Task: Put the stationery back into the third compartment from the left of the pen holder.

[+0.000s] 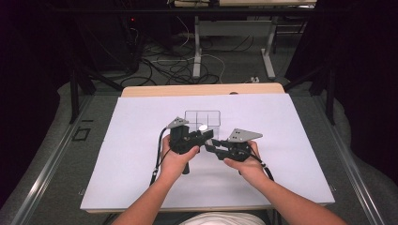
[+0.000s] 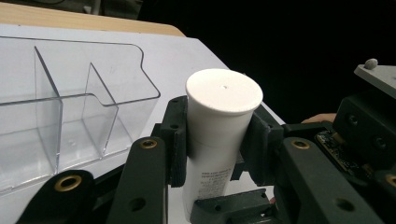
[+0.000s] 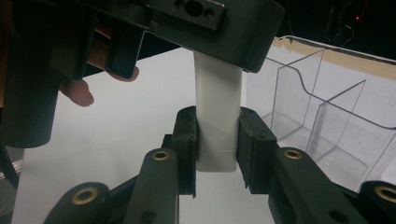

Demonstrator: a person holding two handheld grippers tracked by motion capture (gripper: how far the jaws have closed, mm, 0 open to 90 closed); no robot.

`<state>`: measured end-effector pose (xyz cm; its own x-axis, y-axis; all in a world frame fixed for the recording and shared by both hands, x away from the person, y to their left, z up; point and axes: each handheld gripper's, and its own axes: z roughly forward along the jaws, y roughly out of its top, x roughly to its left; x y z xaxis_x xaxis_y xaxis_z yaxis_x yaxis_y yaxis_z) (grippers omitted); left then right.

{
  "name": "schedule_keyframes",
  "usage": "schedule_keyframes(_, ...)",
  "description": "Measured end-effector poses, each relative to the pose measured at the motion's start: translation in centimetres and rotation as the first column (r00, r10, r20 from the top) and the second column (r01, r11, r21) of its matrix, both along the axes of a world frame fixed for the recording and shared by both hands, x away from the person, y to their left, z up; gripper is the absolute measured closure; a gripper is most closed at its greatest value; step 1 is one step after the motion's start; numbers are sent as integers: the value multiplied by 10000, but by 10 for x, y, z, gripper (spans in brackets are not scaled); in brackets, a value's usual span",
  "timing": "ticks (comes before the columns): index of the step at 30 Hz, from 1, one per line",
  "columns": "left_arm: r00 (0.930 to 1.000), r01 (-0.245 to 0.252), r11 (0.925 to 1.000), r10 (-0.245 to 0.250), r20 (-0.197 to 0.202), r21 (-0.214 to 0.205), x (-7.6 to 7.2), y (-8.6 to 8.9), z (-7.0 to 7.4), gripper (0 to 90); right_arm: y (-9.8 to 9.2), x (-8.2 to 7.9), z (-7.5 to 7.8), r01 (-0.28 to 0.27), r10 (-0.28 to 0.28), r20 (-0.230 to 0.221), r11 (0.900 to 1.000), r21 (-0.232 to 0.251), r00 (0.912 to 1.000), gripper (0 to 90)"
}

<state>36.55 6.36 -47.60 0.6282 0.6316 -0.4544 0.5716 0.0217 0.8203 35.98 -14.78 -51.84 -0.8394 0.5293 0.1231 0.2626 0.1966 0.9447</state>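
Both the left claw (image 2: 217,154) and the right claw (image 3: 217,149) clamp the white tube (image 2: 219,135), probably light, smooth and slightly squashy, best gripped mid-body.

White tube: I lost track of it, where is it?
White tube is held between both tools, just in front of the clear organizer, mid-table in the high view.

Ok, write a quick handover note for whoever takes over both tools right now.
Left tool: shut on the white tube, just under its cap, tube upright.
Right tool: shut on the same tube's lower end.
Clear divided organizer: on the white table cover, just beyond the tools, compartments in view empty.
Done: tube lifted and held by both tools.
Left: probably release one tool, then set the tube into a compartment.
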Motion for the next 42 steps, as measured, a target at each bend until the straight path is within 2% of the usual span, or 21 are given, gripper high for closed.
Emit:
schedule_keyframes(5,10000,4,9999,-5,72,139,0,0,0,660,0,1,-1,-11,10,72,10000,52,10000,706)
schedule_keyframes(10,10000,-66,9996,64,72,275,-1,-1,0,663,1,1,-1,-52,52,-156,10000,46,9999,697)
schedule_keyframes(16,9997,-35,9985,22,241,552,0,-3,4,664,3,0,-3,-131,134,-219,9998,132,9997,608)
schedule_keyframes(18,9995,-63,9983,45,320,584,1,-4,5,664,3,0,-3,-167,167,-262,9999,-9,9995,571)
schedule_keyframes(32,9983,-126,9965,79,576,828,7,-5,17,664,2,3,-7,-76,81,-366,9999,145,9993,447)
schedule_keyframes(33,9981,-133,9961,79,619,869,8,-5,18,664,1,3,-6,-38,37,-381,10000,-39,9993,433)
schedule_keyframes(34,9977,-156,9958,95,671,902,8,-5,19,664,0,4,-6,95,-94,-260,10000,19,9996,430)
schedule_keyframes(37,9972,-191,9955,123,735,928,10,-5,22,664,-1,5,-6,242,-237,-307,9996,150,9992,391)
schedule_keyframes(40,9961,-257,9946,170,863,1004,13,-5,25,664,-4,8,-5,620,-636,-393,9972,-424,9972,301)
schedule_keyframes(42,9956,-287,9939,189,923,1062,15,-6,27,664,-4,8,-6,736,-753,-498,9967,-348,9959,282)
